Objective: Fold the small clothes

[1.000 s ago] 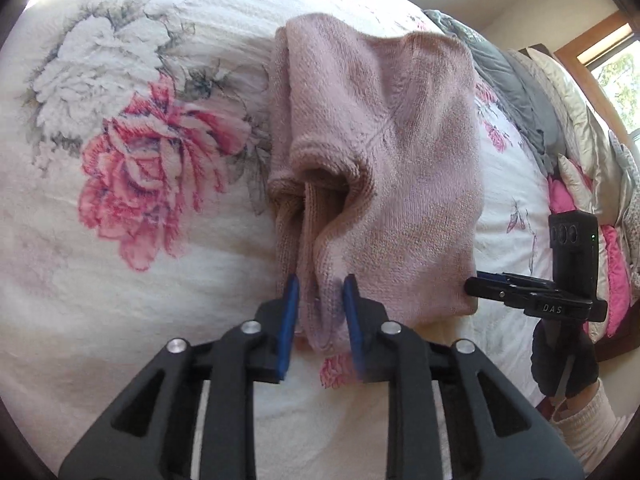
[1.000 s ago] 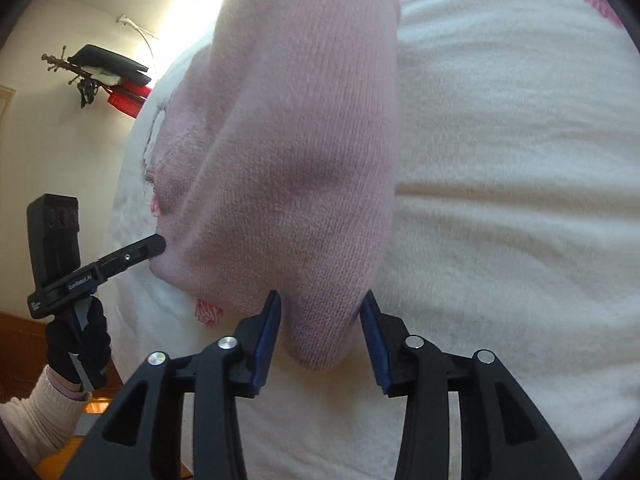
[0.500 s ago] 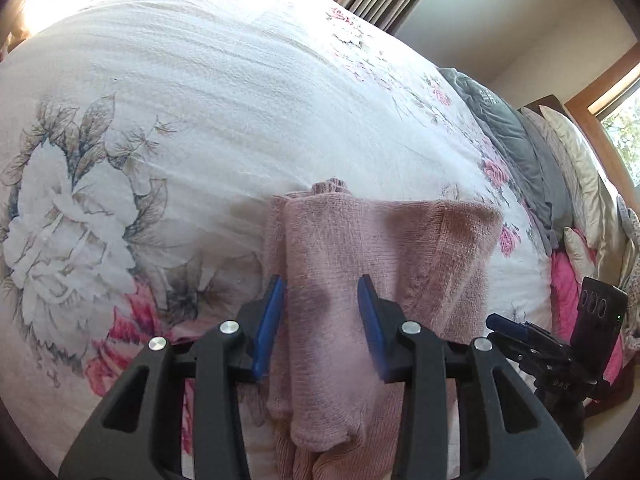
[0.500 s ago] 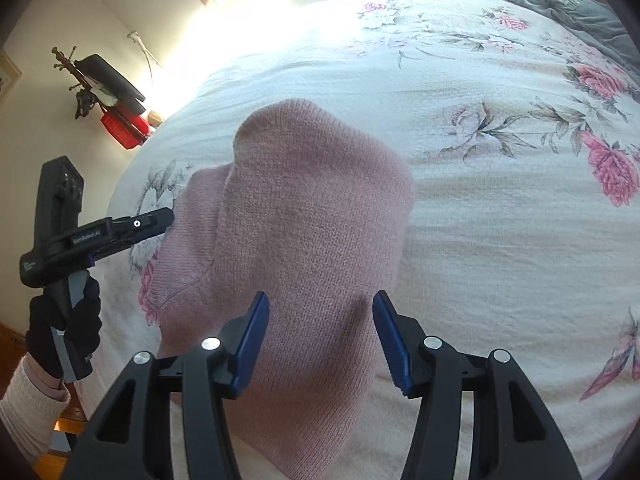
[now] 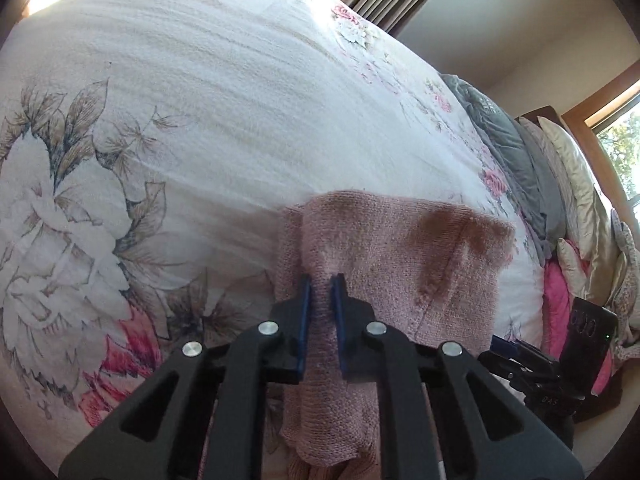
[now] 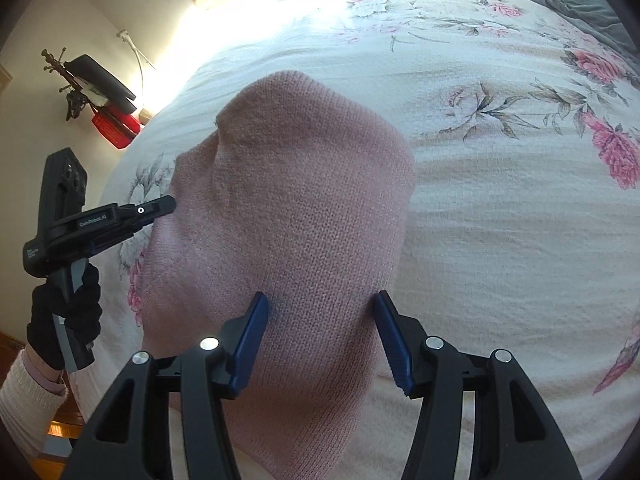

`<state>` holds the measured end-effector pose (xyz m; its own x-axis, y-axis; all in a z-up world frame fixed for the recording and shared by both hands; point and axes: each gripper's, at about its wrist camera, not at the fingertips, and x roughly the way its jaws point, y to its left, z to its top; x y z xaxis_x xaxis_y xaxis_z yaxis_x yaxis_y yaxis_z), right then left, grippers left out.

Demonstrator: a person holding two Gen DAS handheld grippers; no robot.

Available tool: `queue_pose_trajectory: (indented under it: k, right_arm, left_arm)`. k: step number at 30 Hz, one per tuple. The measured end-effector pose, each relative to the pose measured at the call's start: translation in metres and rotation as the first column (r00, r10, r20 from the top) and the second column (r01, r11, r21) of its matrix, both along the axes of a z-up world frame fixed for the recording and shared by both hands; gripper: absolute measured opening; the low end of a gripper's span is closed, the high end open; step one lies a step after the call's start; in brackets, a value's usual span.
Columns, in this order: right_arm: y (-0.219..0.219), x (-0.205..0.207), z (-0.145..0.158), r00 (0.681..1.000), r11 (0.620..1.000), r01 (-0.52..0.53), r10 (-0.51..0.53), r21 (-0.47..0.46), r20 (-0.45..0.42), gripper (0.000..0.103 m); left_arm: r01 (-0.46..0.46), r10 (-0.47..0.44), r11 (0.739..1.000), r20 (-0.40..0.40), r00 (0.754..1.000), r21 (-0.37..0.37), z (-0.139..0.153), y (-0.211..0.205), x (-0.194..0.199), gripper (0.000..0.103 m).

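One bed [image 5: 200, 80] filled both views, its white cover printed with pink and grey flowers, and on it lay one pink knitted garment [image 5: 400, 256], folded over on itself. Along the bed's far right edge in the left wrist view sat one grey blanket [image 5: 504, 140] and a row of pillows [image 5: 572, 168], too bunched to count.

The garment lay close to the bed's near edge, its long axis running from that edge out toward the middle of the bed. In the right wrist view its rounded folded end [image 6: 296, 92] pointed away across the cover, while its lower end dropped out of sight beneath the gripper.

Two grippers were in play, each with two blue-padded fingers. The left gripper [image 5: 321, 308] was pinched nearly shut on a ridge of the garment's left side, fabric squeezed between the pads, with more knit hanging below the jaws toward the camera. From the right wrist view, that same gripper [image 6: 160, 206] touched the garment's left edge, held by one black-gloved hand [image 6: 68, 316] with a pale sleeve cuff [image 6: 28, 392].

The right gripper [image 6: 320, 332] stood wide open, its fingers astride the garment's near portion, the knit lying between them and not clamped. Whether the pads touched the fabric could not be told.
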<state>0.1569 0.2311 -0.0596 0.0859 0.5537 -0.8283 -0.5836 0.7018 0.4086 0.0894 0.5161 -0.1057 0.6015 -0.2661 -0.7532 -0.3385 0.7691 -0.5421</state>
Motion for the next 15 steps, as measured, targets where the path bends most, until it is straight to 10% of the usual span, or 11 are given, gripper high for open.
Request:
queue_pose_trajectory:
  k: [6, 15]
  right_arm:
    - [-0.019, 0.003, 0.009, 0.999, 0.998, 0.020, -0.017, 0.064, -0.052, 0.072]
    - [-0.042, 0.013, -0.026, 0.972, 0.989, 0.069, -0.038, 0.128, -0.233, 0.077]
  left_arm:
    - [0.090, -0.090, 0.995, 0.011, 0.996, -0.043, 0.012, -0.008, -0.036, 0.057]
    - [0.112, -0.137, 0.961, -0.082, 0.987, -0.254, -0.060, -0.014, -0.036, 0.062]
